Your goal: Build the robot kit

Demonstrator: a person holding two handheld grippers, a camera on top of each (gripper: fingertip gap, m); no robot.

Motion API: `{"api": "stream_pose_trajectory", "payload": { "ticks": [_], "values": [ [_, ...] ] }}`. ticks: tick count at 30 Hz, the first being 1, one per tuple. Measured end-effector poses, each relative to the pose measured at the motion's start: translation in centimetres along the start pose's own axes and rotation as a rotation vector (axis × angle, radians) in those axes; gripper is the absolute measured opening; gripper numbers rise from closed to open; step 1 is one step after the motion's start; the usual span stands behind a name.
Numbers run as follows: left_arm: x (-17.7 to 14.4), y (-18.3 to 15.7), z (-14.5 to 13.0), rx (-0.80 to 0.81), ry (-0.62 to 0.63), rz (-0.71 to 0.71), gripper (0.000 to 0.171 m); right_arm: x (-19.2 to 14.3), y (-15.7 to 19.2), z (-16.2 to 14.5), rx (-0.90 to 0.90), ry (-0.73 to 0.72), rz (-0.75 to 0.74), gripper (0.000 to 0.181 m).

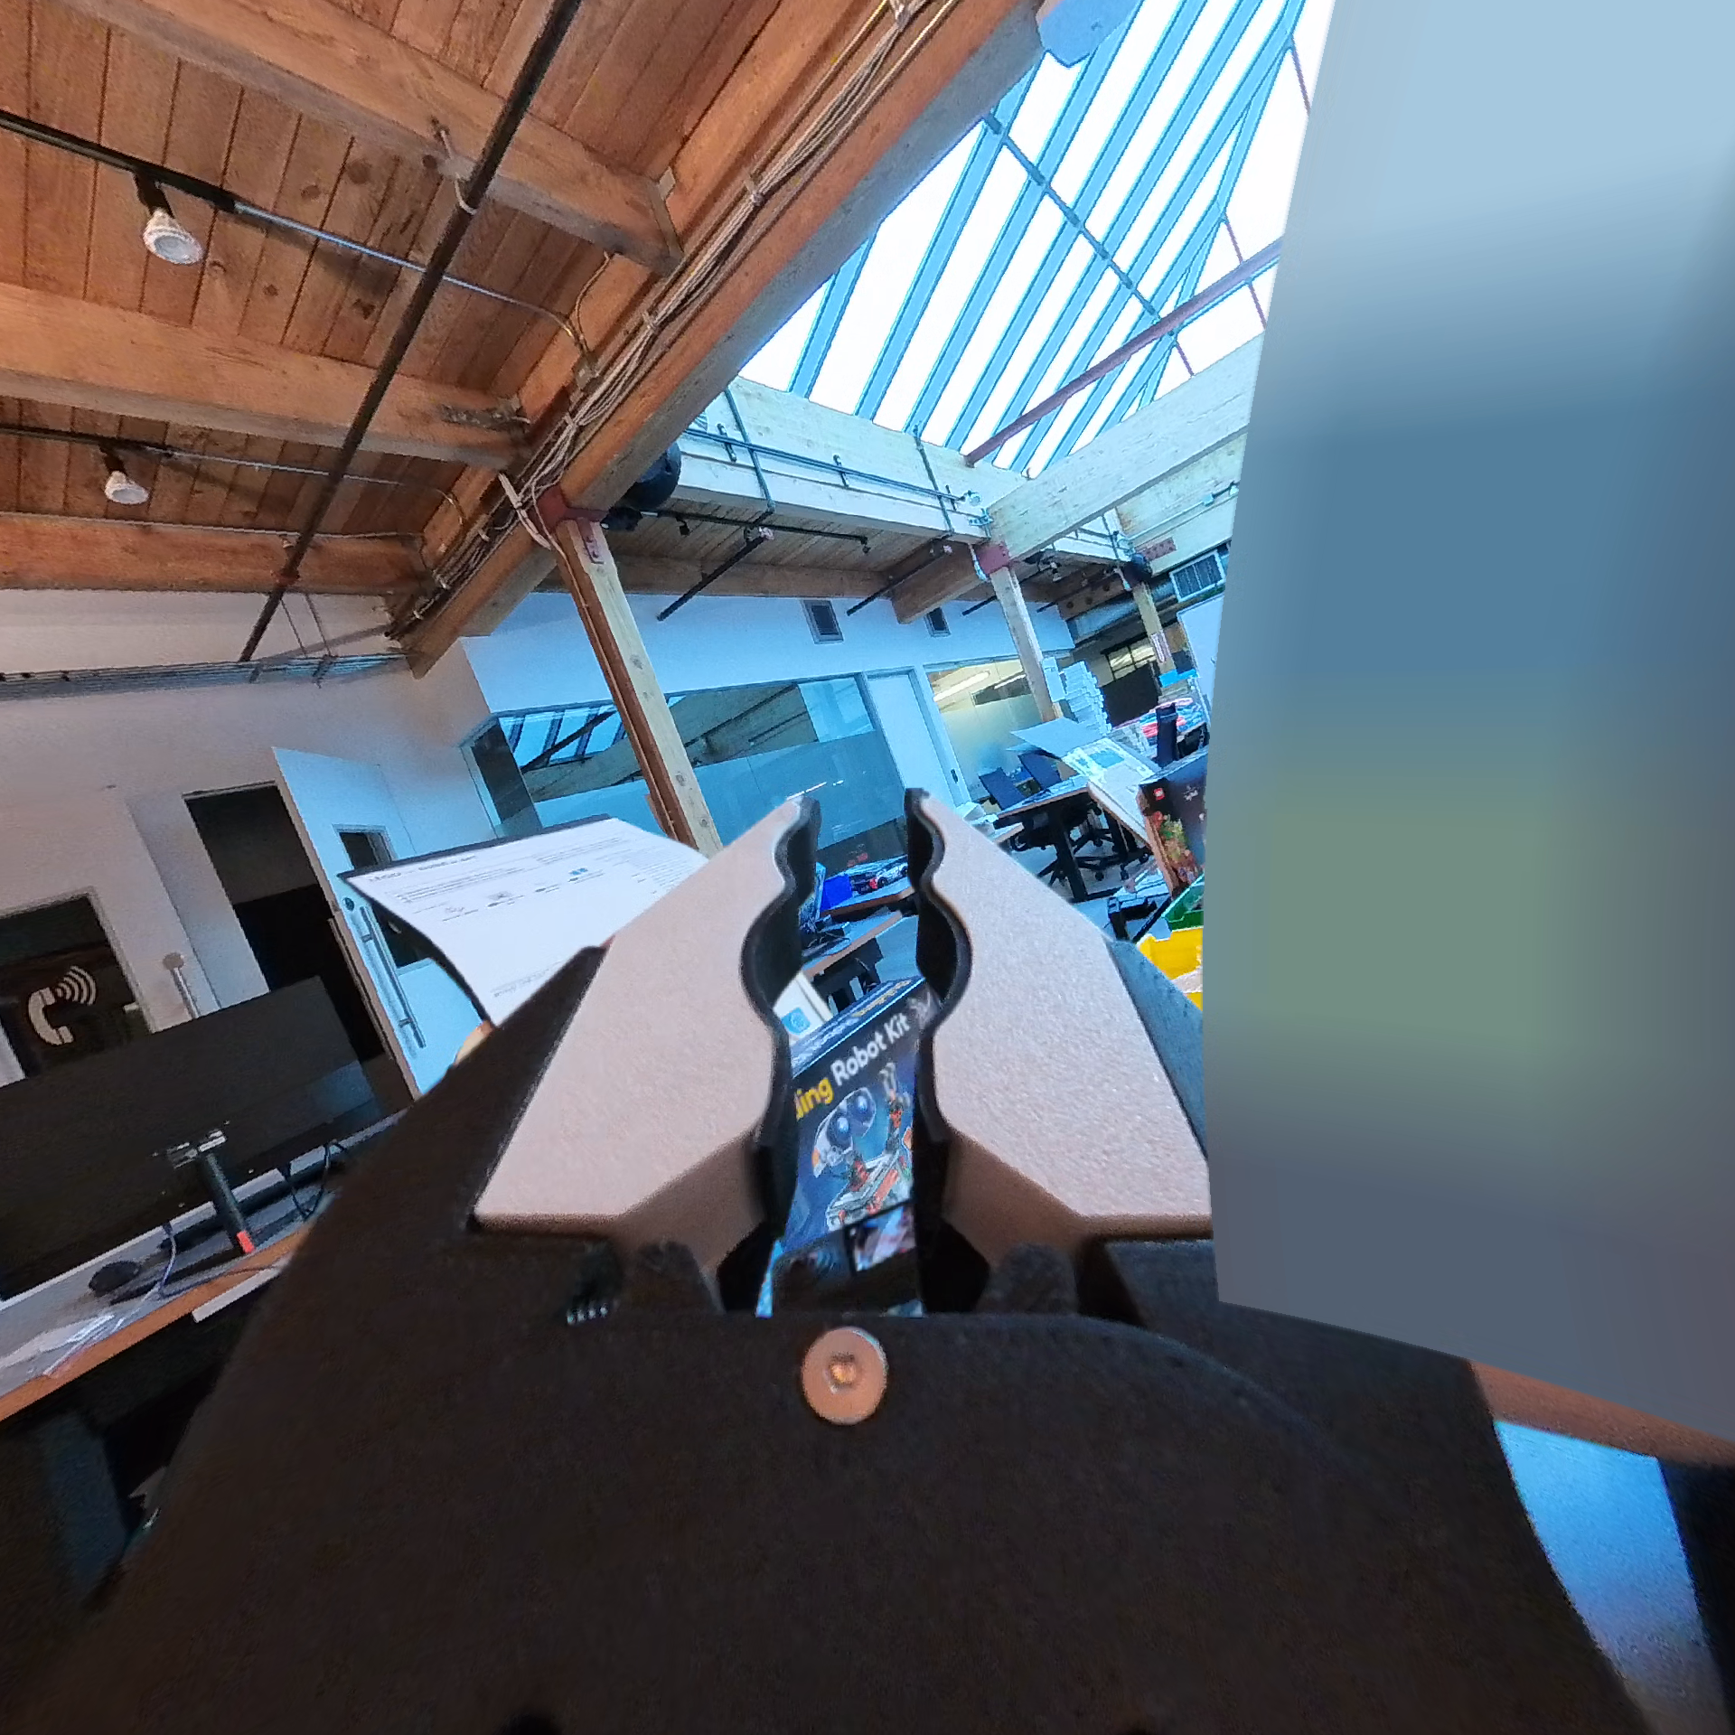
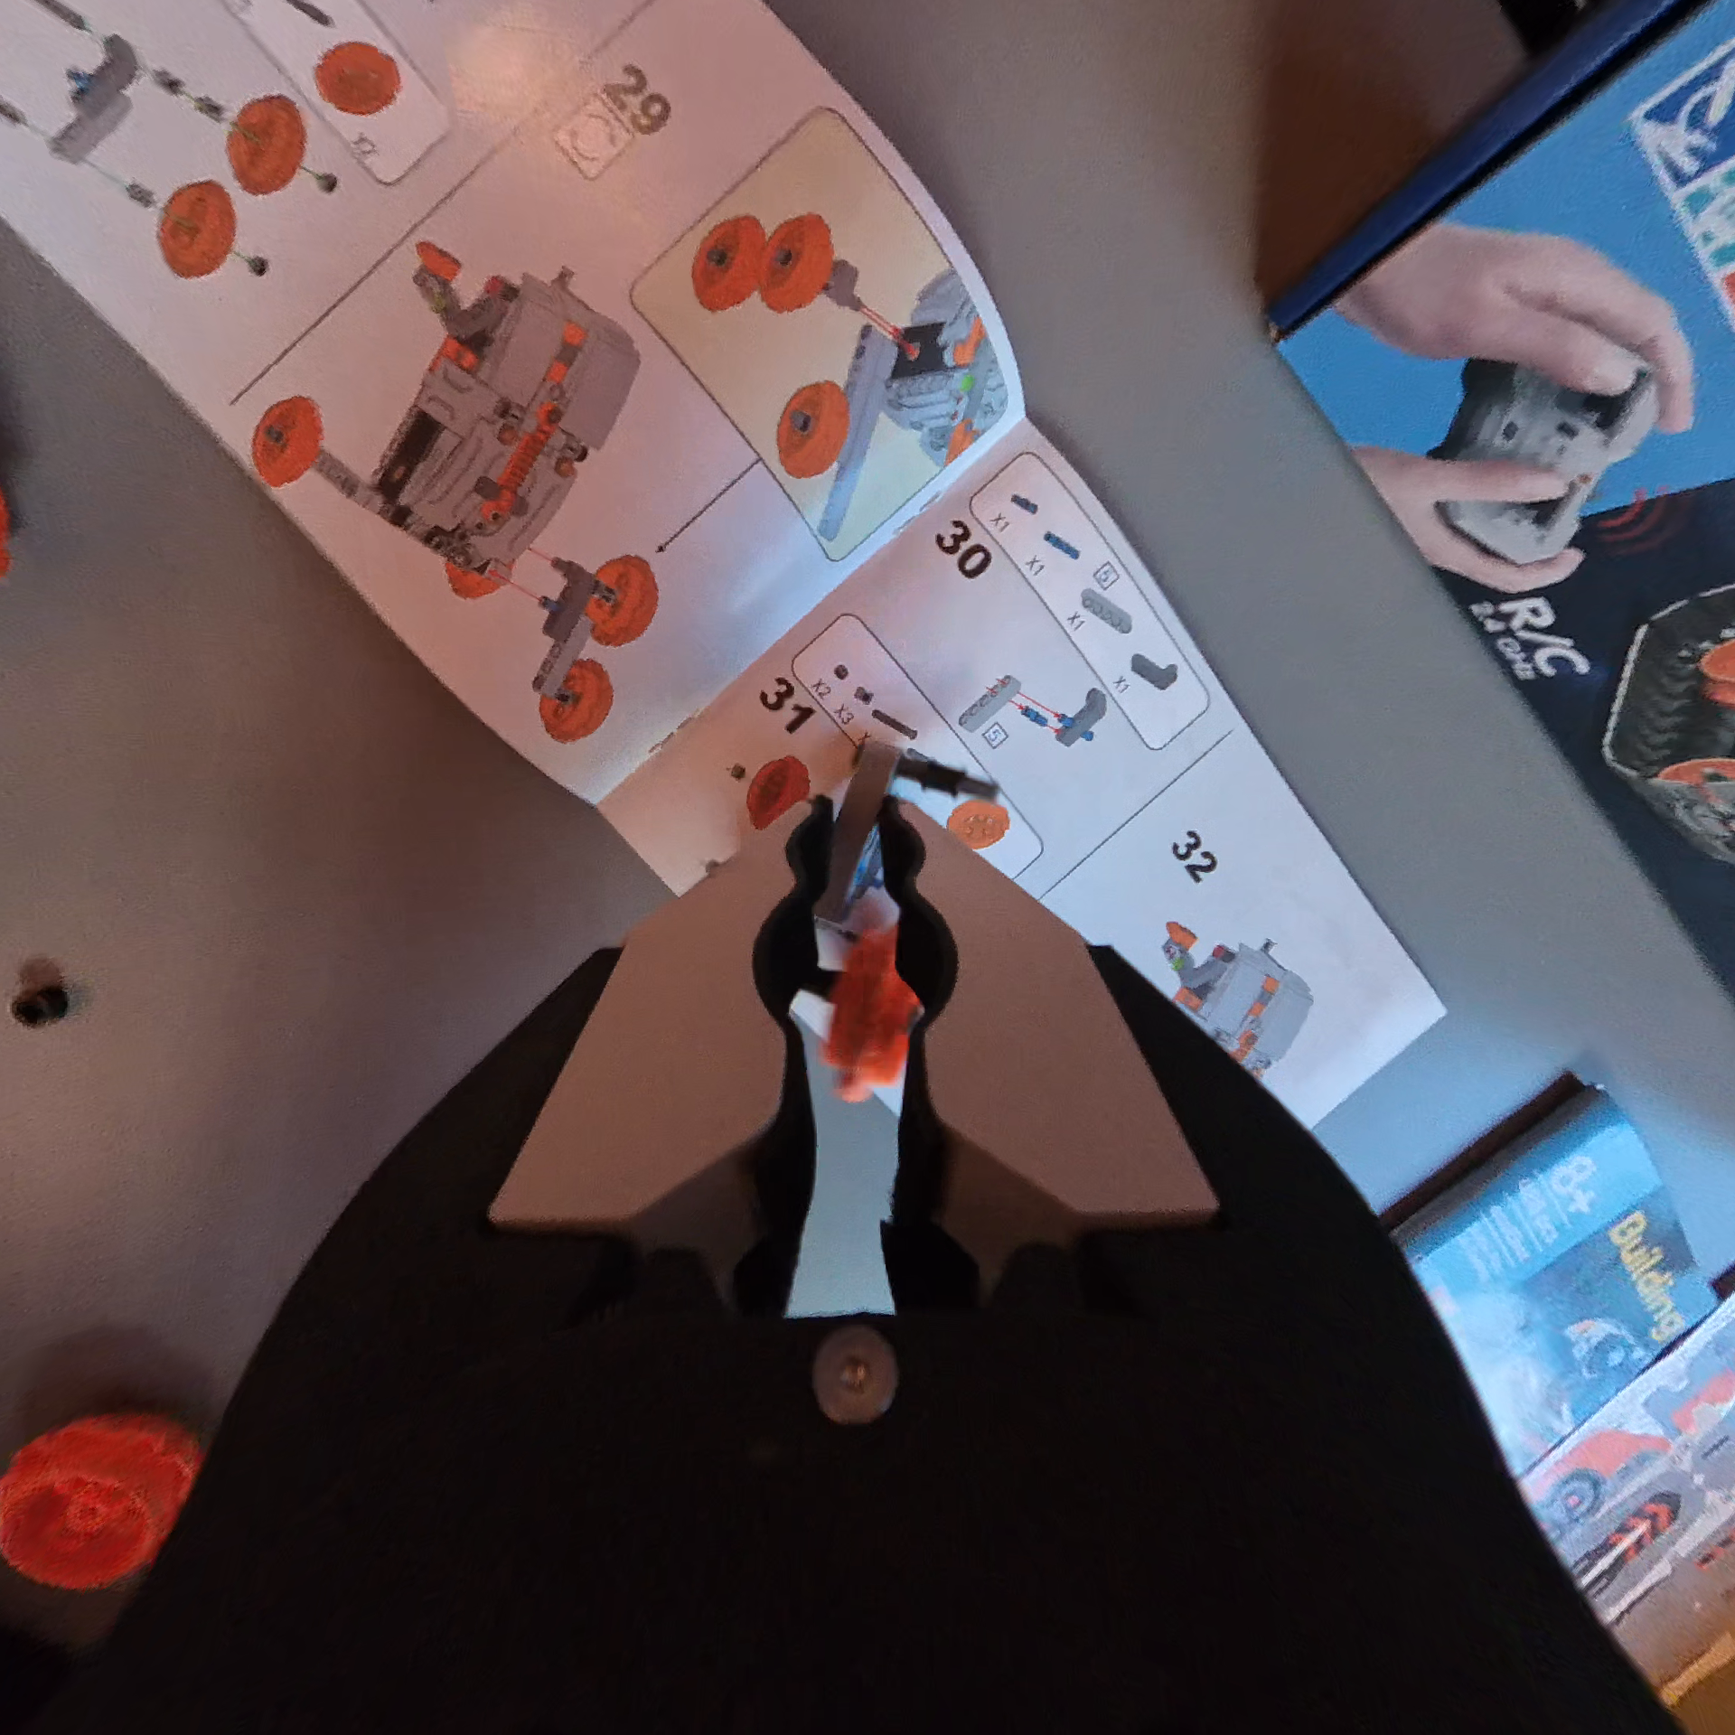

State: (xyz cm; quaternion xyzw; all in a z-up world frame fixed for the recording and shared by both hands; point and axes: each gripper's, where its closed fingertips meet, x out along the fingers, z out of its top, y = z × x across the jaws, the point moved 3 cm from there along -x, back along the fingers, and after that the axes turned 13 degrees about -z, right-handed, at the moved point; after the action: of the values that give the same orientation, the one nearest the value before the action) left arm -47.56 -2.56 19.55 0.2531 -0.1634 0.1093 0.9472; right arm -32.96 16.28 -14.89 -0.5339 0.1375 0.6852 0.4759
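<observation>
Grey beam piece with an orange toothed part fixed to its near end — a small toy-brick assembly — sits pinched between the tips of the right gripper, whose jaws are clamped on it. The beam is slim and flat, standing up past the fingertips, and a thin black pin sticks out sideways from its far end; the orange part is blurred, so its exact shape is hard to tell. It hangs above an open instruction booklet that lies on a grey table, its pages printed with drawings of a grey vehicle and orange wheels. A loose orange wheel lies on the table to the lower left. To the right of the booklet lies a blue kit box, with a second printed box just below it; what is inside either cannot be seen.

The left gripper is tilted up toward a wooden ceiling and skylight — its jaws stand slightly apart and hold nothing. Through the gap a dark blue robot-kit box shows, and a white printed sheet curls up on the left.
</observation>
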Motion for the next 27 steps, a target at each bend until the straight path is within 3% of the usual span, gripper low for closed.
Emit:
{"api": "stream_pose_trajectory", "payload": {
  "ticks": [2, 4, 7, 9, 11, 15, 17, 22, 27],
  "values": [
    [-0.1, 0.4, -0.7, -0.01, 0.024, 0.005, 0.016, -1.5, -0.5, 0.2, -0.073, -0.105, -0.008, 0.008],
    [-0.1, 0.8, -1.7, -0.005, 0.073, -0.01, 0.016, -4.6, -1.1, 0.9, -0.176, -0.308, -0.033, 0.007],
    [0.4, 0.1, -4.3, 0.006, 0.19, -0.125, 0.017, -11.3, -1.6, 1.7, -0.337, -0.667, -0.053, 0.007],
    [0.8, -0.8, -6.5, 0.055, 0.278, -0.205, 0.021, -16.7, -0.4, 1.4, -0.536, -0.926, -0.035, 0.007],
    [1.5, -1.9, -8.4, 0.135, 0.365, -0.254, 0.021, -21.4, -0.1, 1.1, -0.645, -1.098, -0.122, 0.007],
    [3.4, -3.9, -10.5, 0.277, 0.469, -0.275, 0.021, -26.9, -0.4, -0.4, -0.707, -1.238, -0.209, 0.007],
    [4.5, -5.0, -10.9, 0.296, 0.479, -0.294, 0.02, -28.3, -0.3, -1.3, -0.71, -1.301, -0.172, 0.007],
    [7.0, -6.5, -11.2, 0.398, 0.43, -0.231, 0.017, -29.4, 0.0, -2.5, -0.739, -1.359, -0.113, 0.007],
    [7.2, -6.8, -11.4, 0.39, 0.418, -0.232, 0.017, -29.6, -0.4, -2.6, -0.734, -1.358, -0.143, 0.007]
  ]
}}
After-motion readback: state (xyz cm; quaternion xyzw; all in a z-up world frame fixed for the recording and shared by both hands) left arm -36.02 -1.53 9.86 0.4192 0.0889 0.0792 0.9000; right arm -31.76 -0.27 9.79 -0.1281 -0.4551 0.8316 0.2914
